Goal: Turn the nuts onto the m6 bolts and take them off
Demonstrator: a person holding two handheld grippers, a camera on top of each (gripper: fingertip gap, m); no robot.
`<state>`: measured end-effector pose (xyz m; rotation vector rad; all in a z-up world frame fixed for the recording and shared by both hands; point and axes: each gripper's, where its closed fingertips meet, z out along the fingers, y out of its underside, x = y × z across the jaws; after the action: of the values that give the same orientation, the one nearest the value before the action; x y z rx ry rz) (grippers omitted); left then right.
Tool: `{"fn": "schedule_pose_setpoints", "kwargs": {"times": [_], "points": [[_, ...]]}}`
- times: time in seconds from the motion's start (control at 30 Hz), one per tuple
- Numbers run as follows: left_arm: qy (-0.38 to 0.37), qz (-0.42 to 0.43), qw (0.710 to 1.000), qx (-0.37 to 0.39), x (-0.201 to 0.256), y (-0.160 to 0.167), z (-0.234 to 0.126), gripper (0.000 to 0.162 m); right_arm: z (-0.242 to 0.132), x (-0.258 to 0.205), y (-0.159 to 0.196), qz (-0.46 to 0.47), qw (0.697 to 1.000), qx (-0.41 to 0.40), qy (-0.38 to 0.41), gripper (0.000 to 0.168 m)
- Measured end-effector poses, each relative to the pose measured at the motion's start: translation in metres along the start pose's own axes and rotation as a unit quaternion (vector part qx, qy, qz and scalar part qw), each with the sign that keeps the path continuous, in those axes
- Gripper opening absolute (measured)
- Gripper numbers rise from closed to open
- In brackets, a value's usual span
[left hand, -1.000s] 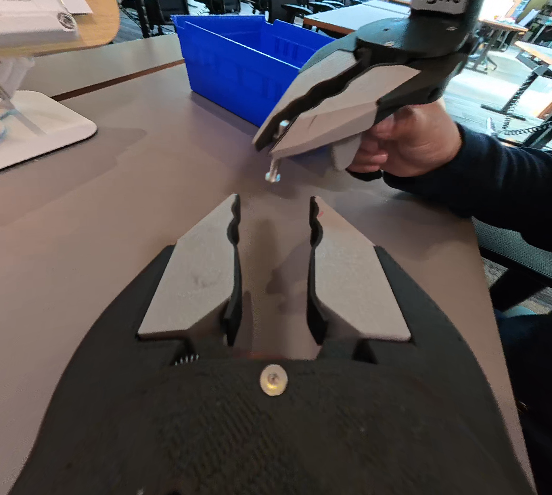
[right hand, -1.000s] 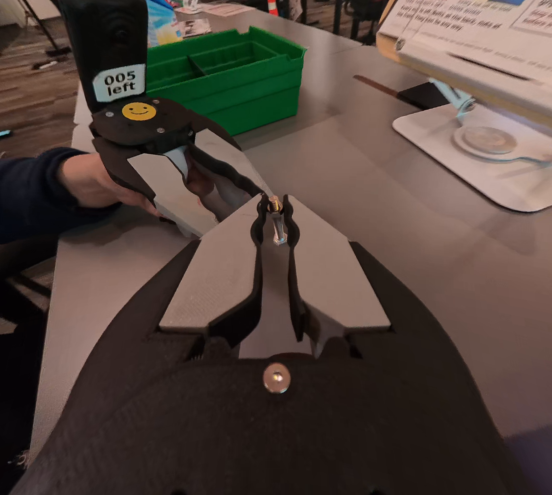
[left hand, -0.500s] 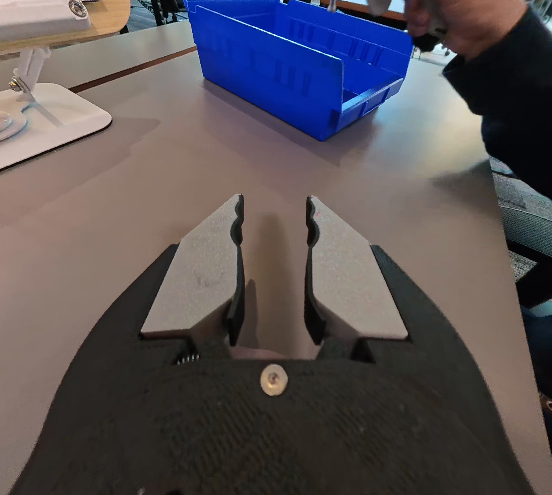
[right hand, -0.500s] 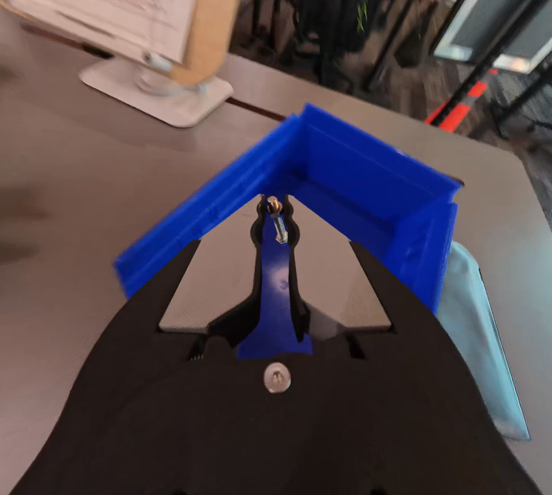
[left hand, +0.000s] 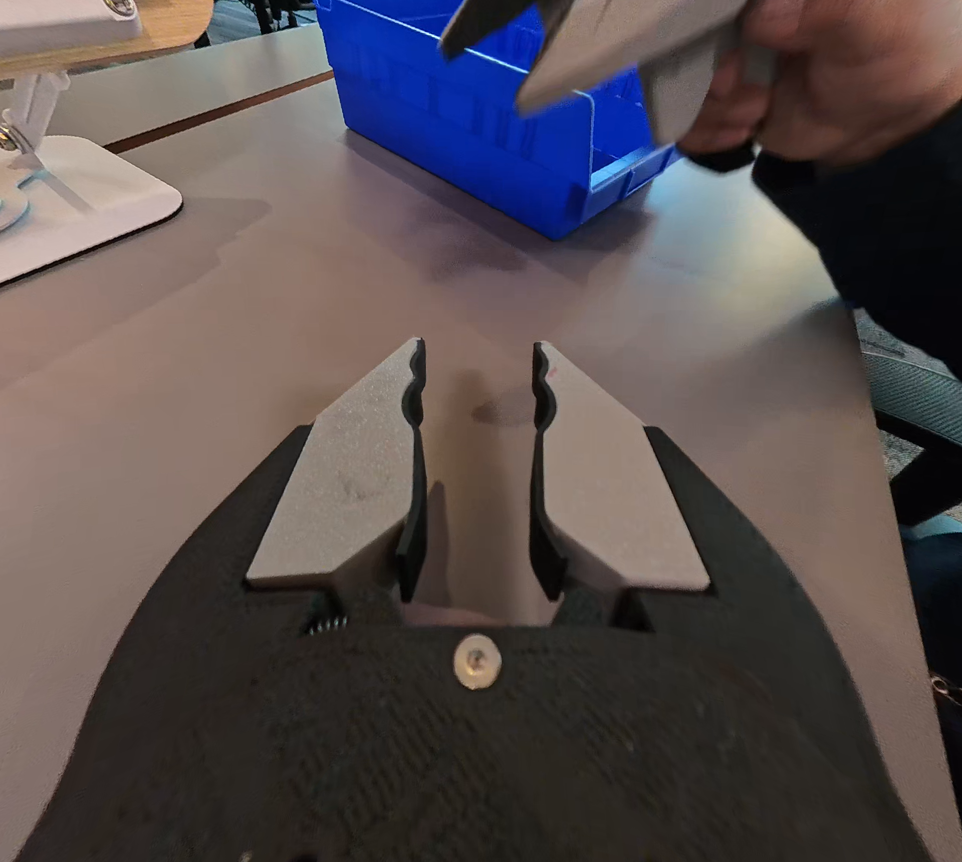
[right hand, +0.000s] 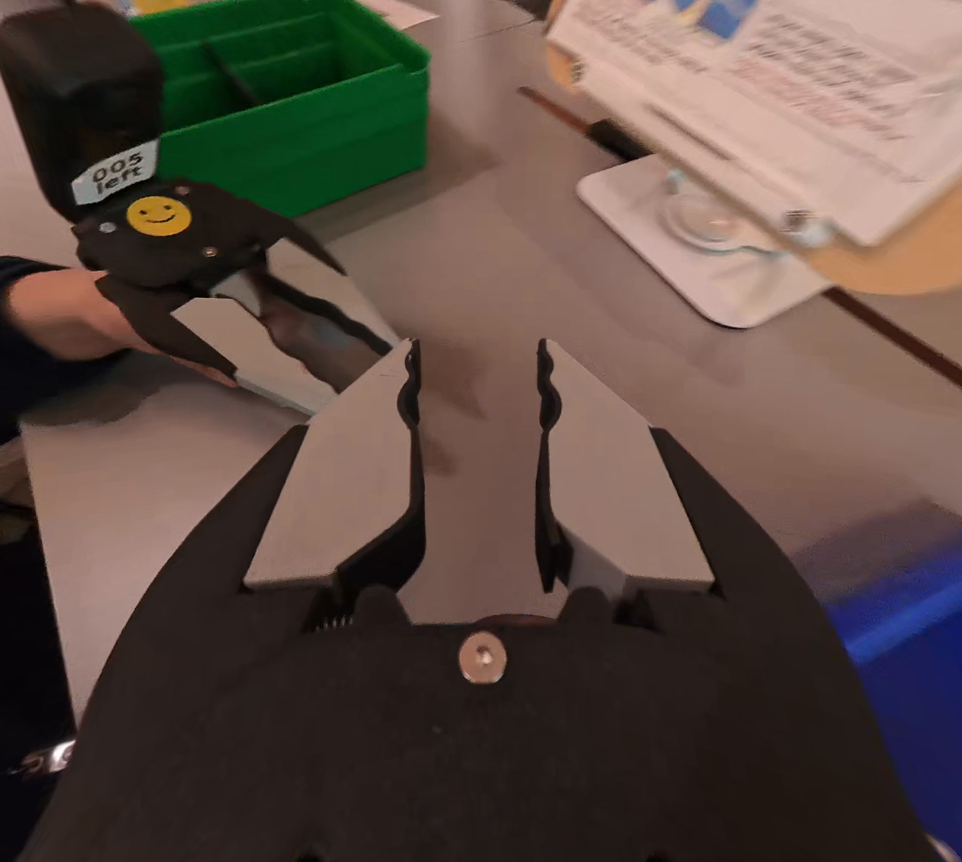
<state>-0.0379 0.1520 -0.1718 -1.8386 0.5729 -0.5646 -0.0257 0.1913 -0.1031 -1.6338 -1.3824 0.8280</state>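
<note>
Your left gripper (left hand: 476, 353) and right gripper (right hand: 476, 353) both have their jaws spread apart and hold nothing. No bolt or nut shows on the grey counter (left hand: 312, 275). Reach blind into the blue plastic bin (left hand: 468, 134) and you may bump its wall.

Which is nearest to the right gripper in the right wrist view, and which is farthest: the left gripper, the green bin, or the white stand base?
From the right gripper:
1. Left gripper, just to the left, its fingertips beside the right gripper's left finger.
2. White stand base, ahead on the right.
3. Green bin, far back on the left, behind the left gripper.
</note>
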Motion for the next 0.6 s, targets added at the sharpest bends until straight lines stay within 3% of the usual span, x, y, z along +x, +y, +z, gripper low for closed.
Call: {"fn": "schedule_pose_setpoints", "kwargs": {"times": [0.13, 0.33, 0.47, 0.53, 0.6], "points": [[-0.01, 0.002, 1.0, -0.008, 0.003, 0.003, 0.0, 0.042, 0.048, -0.012, 0.036, -0.001, 1.0, -0.029, 0.003, 0.045], [0.001, -0.014, 1.0, 0.005, 0.042, -0.006, -0.028, 0.046, 0.05, -0.004, 0.057, -0.009, 0.999, -0.047, 0.013, 0.044], [0.007, -0.028, 0.995, 0.092, 0.054, -0.069, -0.097, 0.044, 0.041, 0.001, 0.048, 0.018, 1.0, -0.022, 0.001, 0.043], [-0.024, -0.027, 0.993, 0.115, 0.034, -0.094, -0.144, 0.043, 0.038, 0.001, 0.046, 0.018, 1.0, -0.016, 0.002, 0.043], [-0.08, -0.013, 0.993, 0.084, 0.0, -0.097, -0.187, 0.042, 0.038, -0.001, 0.047, 0.012, 1.0, -0.018, -0.001, 0.042]]}}
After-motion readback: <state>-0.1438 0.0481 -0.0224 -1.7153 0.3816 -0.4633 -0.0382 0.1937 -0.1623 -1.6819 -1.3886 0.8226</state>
